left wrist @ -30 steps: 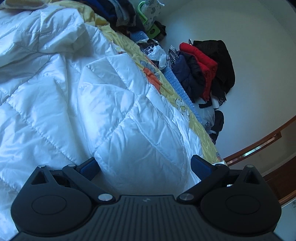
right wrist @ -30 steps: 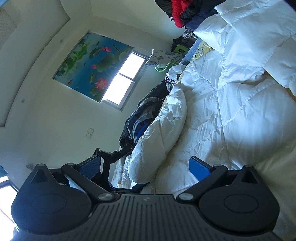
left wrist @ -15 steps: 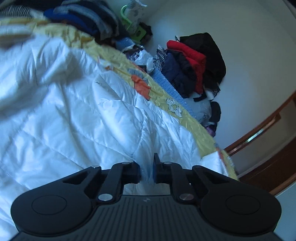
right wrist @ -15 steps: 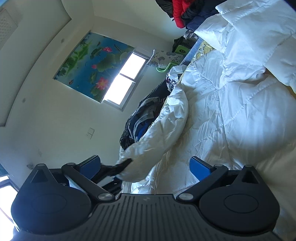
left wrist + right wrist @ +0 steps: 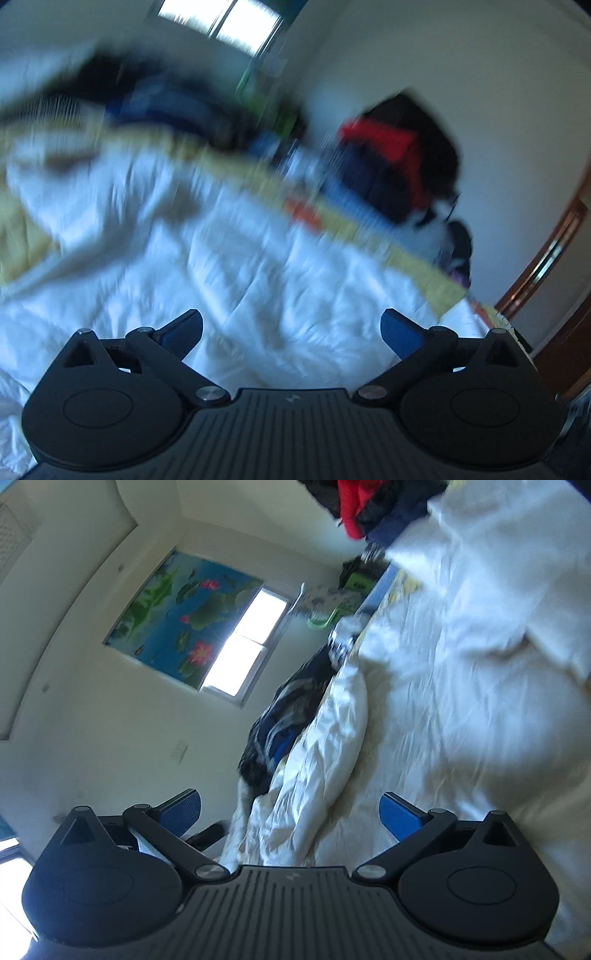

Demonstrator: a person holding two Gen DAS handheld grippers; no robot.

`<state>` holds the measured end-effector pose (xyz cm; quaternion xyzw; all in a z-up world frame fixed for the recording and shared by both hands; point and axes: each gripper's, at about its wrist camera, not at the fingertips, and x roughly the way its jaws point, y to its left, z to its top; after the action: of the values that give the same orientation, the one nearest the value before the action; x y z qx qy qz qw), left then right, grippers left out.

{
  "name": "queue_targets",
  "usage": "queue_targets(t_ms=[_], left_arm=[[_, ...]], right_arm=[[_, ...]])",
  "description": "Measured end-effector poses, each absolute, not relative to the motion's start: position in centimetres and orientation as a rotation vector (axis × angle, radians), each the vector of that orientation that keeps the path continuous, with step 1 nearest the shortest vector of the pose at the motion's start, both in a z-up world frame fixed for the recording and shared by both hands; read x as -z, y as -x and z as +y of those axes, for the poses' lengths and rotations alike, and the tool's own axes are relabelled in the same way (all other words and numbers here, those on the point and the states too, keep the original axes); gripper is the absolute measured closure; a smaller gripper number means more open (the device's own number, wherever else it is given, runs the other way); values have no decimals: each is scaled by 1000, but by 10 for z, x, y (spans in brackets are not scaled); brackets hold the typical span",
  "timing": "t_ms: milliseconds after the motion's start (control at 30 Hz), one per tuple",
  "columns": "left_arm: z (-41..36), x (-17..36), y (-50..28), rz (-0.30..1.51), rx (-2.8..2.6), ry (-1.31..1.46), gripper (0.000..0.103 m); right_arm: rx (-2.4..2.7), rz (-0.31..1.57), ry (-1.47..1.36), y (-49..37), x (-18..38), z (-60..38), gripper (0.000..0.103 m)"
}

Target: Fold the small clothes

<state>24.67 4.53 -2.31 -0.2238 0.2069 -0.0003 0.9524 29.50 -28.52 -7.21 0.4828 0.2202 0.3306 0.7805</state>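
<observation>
The bed (image 5: 424, 266) is covered by a white quilted jacket (image 5: 258, 280); both the left hand-held gripper (image 5: 291, 328) and right hand-held gripper (image 5: 290, 808) are held spread, nothing pinched.

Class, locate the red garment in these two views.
In the left wrist view the red garment lies upper right, in the dark clothes pile against the wall beyond the white quilt. In the right wrist view it shows at top centre.
</observation>
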Motion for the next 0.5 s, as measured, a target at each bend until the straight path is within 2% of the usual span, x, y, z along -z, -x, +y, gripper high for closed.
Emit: queue_targets(t_ms=[100, 233, 300, 433, 500], left_arm=[[25, 36, -236, 329, 44, 341, 0], [18, 65, -247, 438, 67, 324, 0], [23, 71, -254, 502, 68, 362, 0], [41, 80, -258, 512, 69, 471, 0], [44, 82, -259, 518, 70, 485, 0]], right_arm=[[-585, 365, -933, -279, 42, -304, 0], [-282, 354, -532, -284, 3, -316, 1], [-134, 393, -407, -291, -5, -325, 6], [-93, 402, -638, -274, 5, -374, 1], [-70, 392, -776, -263, 24, -393, 1]])
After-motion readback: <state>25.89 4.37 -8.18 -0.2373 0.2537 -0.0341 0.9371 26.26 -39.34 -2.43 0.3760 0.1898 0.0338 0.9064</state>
